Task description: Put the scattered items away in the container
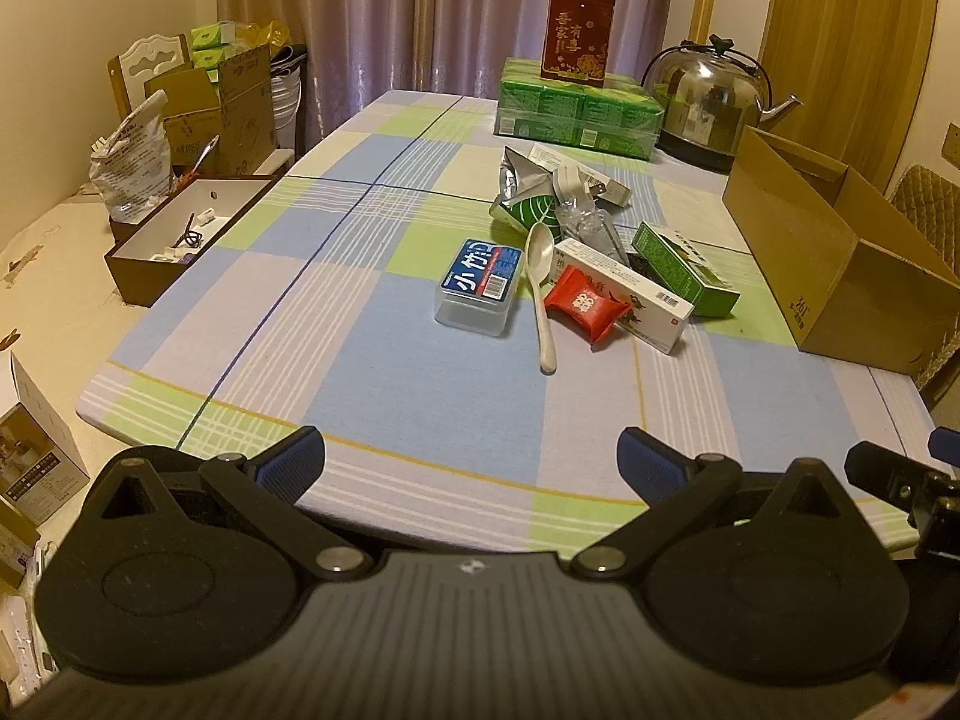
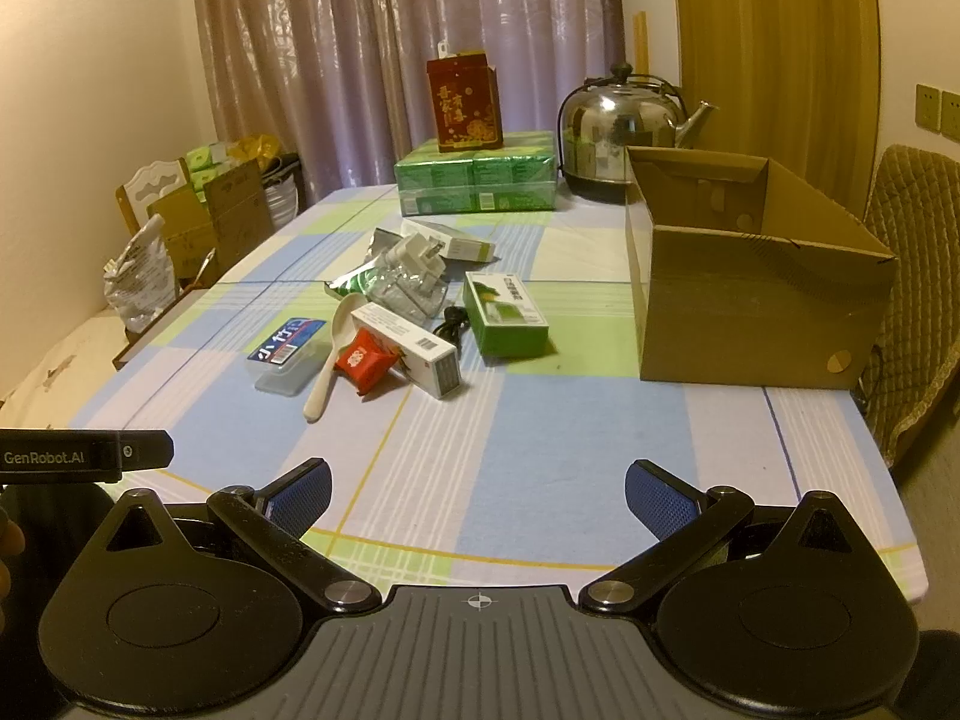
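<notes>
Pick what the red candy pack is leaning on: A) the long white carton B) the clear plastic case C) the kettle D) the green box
A: the red candy pack rests against the long white carton, apart from the clear plastic case and the green box.

A matt woven checked cloth covers the desk (image 2: 540, 432), bearing a matt corrugated cardboard box (image 2: 750, 312), a glossy polished metal kettle (image 2: 618, 120), and a smooth plastic spoon (image 2: 330, 354).

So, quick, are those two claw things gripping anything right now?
Left gripper: open, holding nothing.
Right gripper: open, holding nothing.
</notes>
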Motion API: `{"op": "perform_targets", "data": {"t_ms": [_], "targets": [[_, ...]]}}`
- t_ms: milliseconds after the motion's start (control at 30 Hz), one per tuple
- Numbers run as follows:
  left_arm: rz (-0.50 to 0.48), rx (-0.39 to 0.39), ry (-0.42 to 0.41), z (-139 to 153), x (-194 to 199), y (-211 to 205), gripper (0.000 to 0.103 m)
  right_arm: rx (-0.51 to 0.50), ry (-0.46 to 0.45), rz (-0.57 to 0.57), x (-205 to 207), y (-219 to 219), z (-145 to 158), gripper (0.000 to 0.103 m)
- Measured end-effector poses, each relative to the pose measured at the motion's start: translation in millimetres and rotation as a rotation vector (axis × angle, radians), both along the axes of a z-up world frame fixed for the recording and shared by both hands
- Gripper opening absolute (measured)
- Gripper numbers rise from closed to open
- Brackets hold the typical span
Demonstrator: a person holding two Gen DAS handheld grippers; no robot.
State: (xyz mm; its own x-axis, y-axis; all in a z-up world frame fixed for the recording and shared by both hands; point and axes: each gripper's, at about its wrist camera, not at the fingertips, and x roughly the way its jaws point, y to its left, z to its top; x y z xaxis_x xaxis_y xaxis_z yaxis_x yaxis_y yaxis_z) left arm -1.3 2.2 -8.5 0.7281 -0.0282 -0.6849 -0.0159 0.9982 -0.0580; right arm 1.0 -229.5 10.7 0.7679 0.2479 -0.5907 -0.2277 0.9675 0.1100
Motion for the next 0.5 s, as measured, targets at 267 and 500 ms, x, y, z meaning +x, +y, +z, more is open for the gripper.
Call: {"op": "perform_targets", "data": {"t_ms": [267, 500], "targets": [[-0.005, -0.009, 0.005, 0.5, -0.5, -0.2, 0.102, -0.001, 0.006, 0.001, -0.2, -1.8, -0.8, 0.101], [-0.029, -0.008, -0.007, 1.1, 1.4, 3.6, 0.102, -0.015, 0.008, 0.019, 2.8, 0.9, -3.2, 0.101]]}}
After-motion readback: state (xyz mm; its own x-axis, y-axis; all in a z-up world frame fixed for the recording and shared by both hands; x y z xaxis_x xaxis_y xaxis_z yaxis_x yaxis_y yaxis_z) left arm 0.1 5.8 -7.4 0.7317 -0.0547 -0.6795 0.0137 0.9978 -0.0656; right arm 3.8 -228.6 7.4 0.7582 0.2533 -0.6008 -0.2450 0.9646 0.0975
